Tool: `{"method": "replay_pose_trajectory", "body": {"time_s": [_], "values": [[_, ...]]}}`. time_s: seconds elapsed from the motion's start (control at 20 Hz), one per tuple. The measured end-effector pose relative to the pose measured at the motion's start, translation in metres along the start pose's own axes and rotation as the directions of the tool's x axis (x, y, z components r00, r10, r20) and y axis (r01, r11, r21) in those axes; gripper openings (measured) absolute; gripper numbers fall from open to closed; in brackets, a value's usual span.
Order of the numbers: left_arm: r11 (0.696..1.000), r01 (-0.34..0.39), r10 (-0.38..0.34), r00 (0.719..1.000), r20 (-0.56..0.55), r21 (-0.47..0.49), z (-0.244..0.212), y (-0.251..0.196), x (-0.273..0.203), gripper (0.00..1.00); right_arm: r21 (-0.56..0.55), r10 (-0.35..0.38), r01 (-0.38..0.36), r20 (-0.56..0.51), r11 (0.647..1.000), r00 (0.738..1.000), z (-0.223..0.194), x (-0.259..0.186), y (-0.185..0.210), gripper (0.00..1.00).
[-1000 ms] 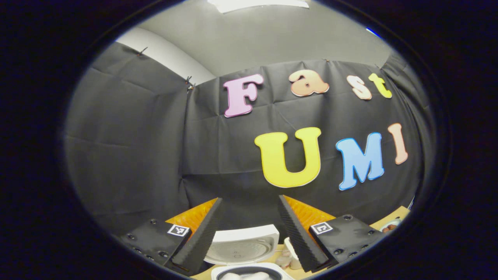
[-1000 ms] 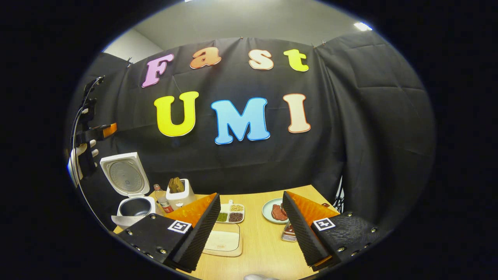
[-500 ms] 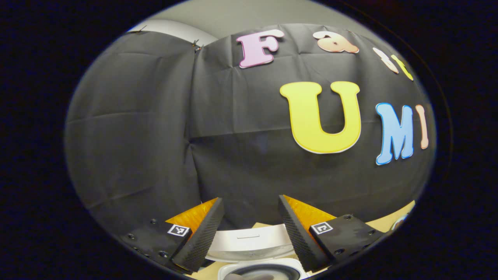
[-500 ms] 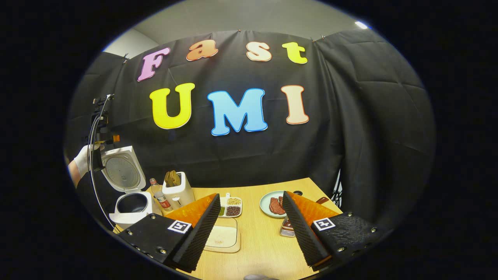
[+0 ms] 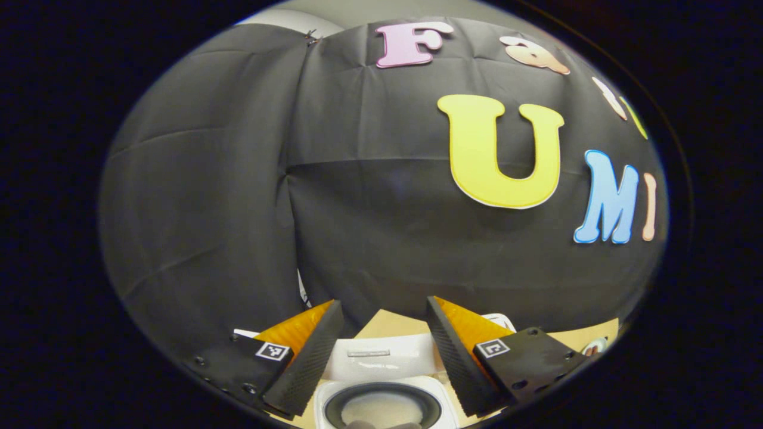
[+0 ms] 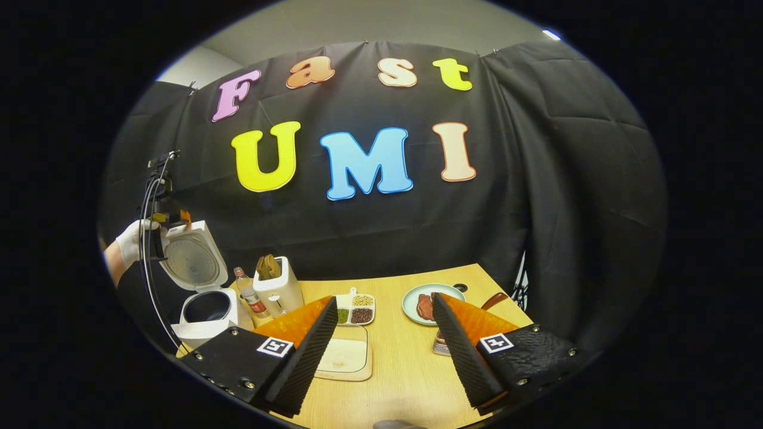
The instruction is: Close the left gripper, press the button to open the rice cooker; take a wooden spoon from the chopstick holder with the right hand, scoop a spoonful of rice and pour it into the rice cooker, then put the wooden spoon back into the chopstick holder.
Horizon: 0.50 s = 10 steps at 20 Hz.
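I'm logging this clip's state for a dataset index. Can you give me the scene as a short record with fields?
rice cooker: lid up, inner pot exposed
left gripper: open, above the cooker
right gripper: open, holding nothing, over the table
chopstick holder: right of the cooker, wooden utensils inside
plate: meat on it
task stage: cooker open, spoon not yet taken

- The rice cooker (image 5: 381, 398) is cut off at the bottom edge of the left gripper view — its pot half shown.
- A red-handled thing (image 6: 493, 300) on the far right hides behind the right gripper's finger.
- The chopstick holder's (image 6: 278, 287) contents are too small to tell.
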<state>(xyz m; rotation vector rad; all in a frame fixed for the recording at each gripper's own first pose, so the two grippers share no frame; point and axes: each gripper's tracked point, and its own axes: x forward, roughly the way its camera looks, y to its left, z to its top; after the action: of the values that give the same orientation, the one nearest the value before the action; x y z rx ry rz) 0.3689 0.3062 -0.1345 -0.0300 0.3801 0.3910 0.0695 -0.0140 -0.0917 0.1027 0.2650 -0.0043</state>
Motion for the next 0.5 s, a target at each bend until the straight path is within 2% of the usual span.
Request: {"method": "replay_pose_trajectory", "body": {"time_s": [0.15,0.45,0.5], "values": [[1.000,0.018,-0.018,1.000,-0.014,-0.021,-0.015,-0.003,-0.028,0.96,0.004,0.029,-0.029,-0.017,1.000,0.999,-0.003,-0.003,0.000,0.98],[0.999,0.043,-0.044,0.997,-0.069,-0.011,-0.066,-0.014,-0.079,0.97,0.008,0.035,-0.035,-0.014,0.999,0.999,0.001,-0.008,-0.014,0.98],[0.999,0.050,-0.051,0.994,-0.092,-0.015,-0.081,-0.016,-0.086,0.99,0.019,0.040,-0.040,-0.019,0.999,0.999,0.000,-0.008,-0.015,0.93]]}}
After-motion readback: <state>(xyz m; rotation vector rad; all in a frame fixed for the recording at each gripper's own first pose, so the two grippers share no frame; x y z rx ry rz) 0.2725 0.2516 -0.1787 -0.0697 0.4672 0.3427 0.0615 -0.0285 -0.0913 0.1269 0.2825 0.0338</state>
